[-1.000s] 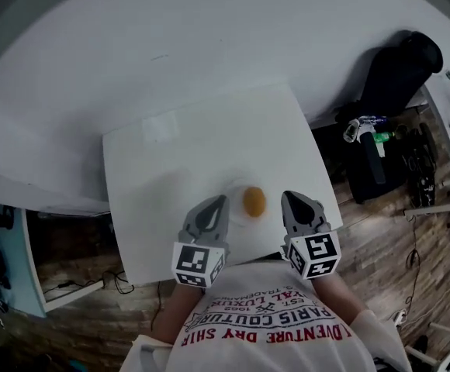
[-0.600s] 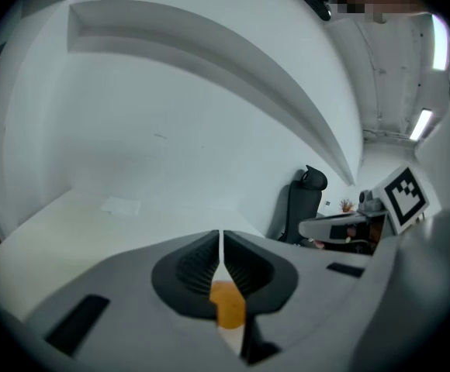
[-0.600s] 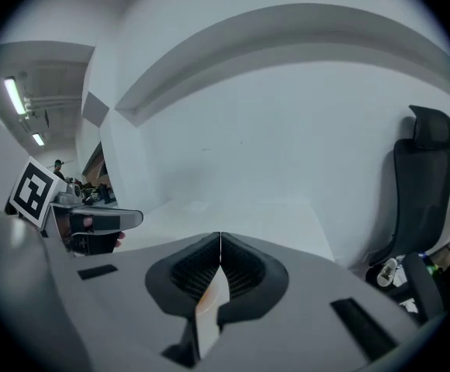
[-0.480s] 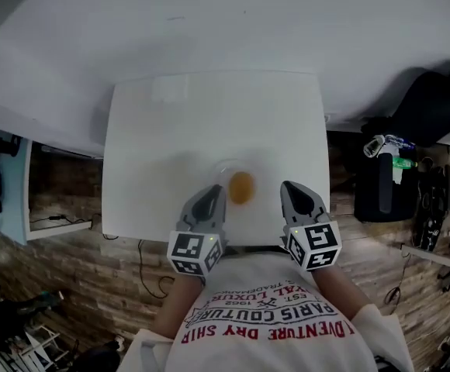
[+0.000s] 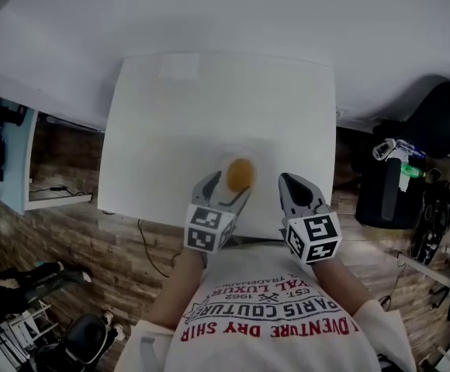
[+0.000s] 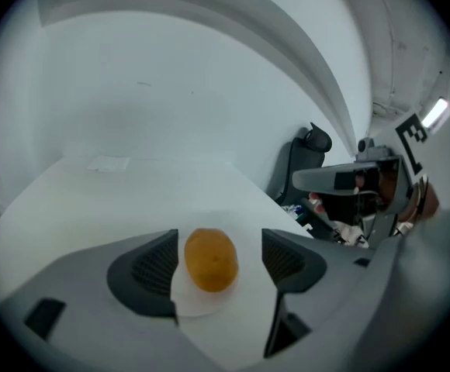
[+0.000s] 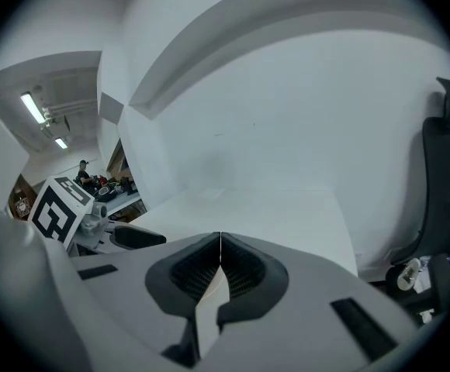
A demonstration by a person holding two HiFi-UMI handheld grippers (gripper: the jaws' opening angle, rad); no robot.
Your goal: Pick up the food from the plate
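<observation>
1. Right gripper [image 5: 296, 194]: held over the table's near edge, jaws pressed together with nothing between them.
2. Left gripper [image 5: 226, 188]: jaws opening, one on each side of the food, pads not pressing on it.
3. Food [image 6: 210, 260]: orange oval lump lying on the plate.
4. Plate [image 6: 196, 307]: white, round, near the table's front edge.
5. Table [image 5: 186, 115]: white, set against a white wall.

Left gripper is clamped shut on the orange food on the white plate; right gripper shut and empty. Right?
No. The left gripper is not clamped: its jaws are opening and stand apart either side of the orange food without pressing it, as the left gripper view shows. The food does lie on the white plate, and the right gripper is shut and empty.
</observation>
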